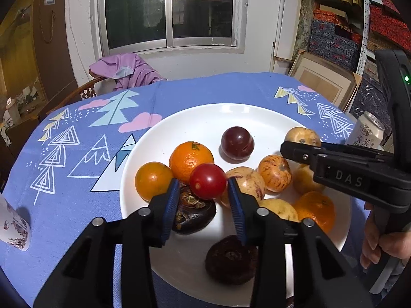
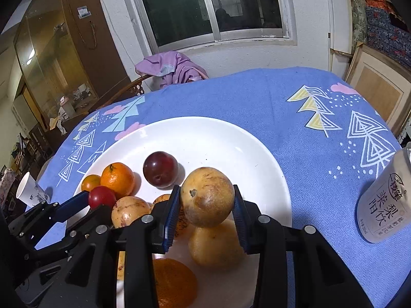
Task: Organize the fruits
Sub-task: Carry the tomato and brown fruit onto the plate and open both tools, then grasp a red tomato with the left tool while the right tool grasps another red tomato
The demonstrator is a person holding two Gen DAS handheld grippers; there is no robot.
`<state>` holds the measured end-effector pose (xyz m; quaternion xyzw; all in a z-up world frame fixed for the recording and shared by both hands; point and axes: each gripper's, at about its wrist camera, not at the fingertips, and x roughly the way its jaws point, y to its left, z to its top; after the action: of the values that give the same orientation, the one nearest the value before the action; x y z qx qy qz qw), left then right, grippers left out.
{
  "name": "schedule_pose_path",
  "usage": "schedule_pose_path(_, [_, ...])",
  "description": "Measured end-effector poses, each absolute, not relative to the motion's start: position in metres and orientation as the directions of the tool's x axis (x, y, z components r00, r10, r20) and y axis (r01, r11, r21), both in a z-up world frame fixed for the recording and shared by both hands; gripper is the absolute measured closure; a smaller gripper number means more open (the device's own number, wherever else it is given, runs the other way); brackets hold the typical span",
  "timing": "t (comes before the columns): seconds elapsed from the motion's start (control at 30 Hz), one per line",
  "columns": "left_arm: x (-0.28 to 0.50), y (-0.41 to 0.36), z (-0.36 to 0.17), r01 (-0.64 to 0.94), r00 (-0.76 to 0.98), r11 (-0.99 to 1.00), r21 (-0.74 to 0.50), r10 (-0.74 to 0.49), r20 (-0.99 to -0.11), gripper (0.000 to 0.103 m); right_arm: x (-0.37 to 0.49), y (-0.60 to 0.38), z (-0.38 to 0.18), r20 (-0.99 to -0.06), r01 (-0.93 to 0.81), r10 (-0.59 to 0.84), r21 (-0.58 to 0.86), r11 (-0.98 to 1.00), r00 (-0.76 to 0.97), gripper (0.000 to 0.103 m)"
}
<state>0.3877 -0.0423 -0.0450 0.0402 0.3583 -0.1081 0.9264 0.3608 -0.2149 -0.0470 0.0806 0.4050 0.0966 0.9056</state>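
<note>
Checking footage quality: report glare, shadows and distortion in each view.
Left wrist view: glare streaks on the white plate's far rim, soft shadow beside the plum, fisheye bends the window frame. Right wrist view: the yellow fruit between the right tongs is sharp; corners vignette black.

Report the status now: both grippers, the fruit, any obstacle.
Left gripper shut on red tomato. Right gripper shut on yellow-brown fruit. Both held above white plate. Other fruit crowded below; dark plum apart.
</note>
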Motion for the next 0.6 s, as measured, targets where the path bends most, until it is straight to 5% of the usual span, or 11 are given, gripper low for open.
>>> schedule_pose_path(0.17, [0.387, -0.042, -0.044, 0.224, 0.723, 0.975, -0.003, -0.169, -0.669, 0.059, 0.362, -0.218, -0.048, -0.718, -0.103, 0.246, 0.238, 0.966, 0.651, 0.062])
schedule_pose_path(0.23, [0.386, -0.042, -0.043, 0.224, 0.728, 0.975, 0.001, -0.167, -0.665, 0.053, 0.362, -0.219, -0.047, -0.715, -0.098, 0.242, 0.237, 0.967, 0.656, 0.061])
schedule_pose_path(0.3, [0.383, -0.043, -0.041, 0.232, 0.734, 0.973, 0.002, -0.174, -0.656, 0.033, 0.361, -0.222, -0.045, -0.710, -0.095, 0.246, 0.247, 0.964, 0.660, 0.052])
schedule_pose_path(0.6, [0.360, -0.043, -0.023, 0.227, 0.777, 0.974, 0.030, -0.162, -0.608, 0.012, 0.336, -0.233, -0.007, -0.632, -0.100, 0.309, 0.344, 0.934, 0.711, 0.039])
